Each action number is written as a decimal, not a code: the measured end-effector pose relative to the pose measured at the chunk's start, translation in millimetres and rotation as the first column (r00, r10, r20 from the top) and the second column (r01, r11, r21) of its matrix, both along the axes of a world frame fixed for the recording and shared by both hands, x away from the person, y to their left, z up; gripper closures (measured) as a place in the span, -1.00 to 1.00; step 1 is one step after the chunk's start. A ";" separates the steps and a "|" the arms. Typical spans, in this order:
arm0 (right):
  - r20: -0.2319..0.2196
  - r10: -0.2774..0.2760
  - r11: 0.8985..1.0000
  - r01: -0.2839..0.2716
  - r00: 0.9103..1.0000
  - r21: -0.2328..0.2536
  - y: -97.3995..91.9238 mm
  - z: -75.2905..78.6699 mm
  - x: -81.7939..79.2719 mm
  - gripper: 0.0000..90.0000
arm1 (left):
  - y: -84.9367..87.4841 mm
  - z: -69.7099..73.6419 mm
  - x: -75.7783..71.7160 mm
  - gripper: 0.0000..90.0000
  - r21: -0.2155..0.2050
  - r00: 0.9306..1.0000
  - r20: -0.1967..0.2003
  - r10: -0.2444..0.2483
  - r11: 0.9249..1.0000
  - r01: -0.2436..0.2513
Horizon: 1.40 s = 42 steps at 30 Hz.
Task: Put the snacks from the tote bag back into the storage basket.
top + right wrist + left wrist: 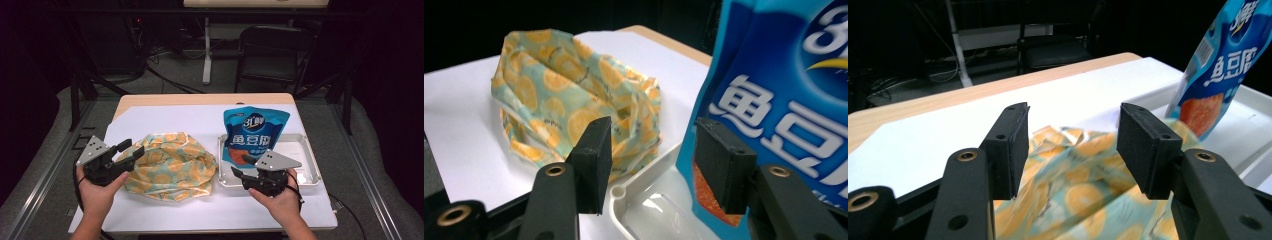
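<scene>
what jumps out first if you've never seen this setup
A bright blue snack pouch stands in a clear plastic tray at the table's right. Left of it a crumpled orange-print cloth bag lies on the white table cover. The left gripper and right gripper flank the bag, jaws open.

The fabric bag (170,165) is soft, matt cloth, crumpled, printed with orange slices on pale green. The snack pouch (254,134) is glossy blue plastic film. The tray (310,165) looks like smooth, translucent white plastic with a slight sheen. The table (150,100) shows pale wood at its far edge under a matt white sheet (165,120). The gripper pads (1010,145) are matt black, finely textured.
</scene>
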State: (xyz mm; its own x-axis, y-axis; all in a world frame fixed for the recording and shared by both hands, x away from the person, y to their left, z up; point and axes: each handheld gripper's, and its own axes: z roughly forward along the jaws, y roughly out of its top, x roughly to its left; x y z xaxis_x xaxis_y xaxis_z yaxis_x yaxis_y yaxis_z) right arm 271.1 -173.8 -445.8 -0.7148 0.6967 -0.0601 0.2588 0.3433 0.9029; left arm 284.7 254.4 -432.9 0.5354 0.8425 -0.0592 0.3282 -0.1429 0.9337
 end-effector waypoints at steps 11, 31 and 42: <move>-0.001 0.041 0.999 -0.041 0.999 -0.033 7.9 -36.2 -3.7 0.11 | 39.6 -31.4 -17.2 0.04 -0.010 0.995 -0.012 0.104 0.995 -0.104; -0.030 0.041 0.999 -0.042 0.999 -0.022 11.0 -77.0 -10.8 0.12 | 80.2 -82.7 -9.5 0.05 -0.021 0.966 -0.120 0.229 0.972 -0.234; -0.053 0.072 0.996 -0.075 0.996 -0.058 21.5 -89.8 -10.3 0.13 | 86.4 -97.2 -2.2 0.05 -0.003 0.953 -0.162 0.254 0.966 -0.258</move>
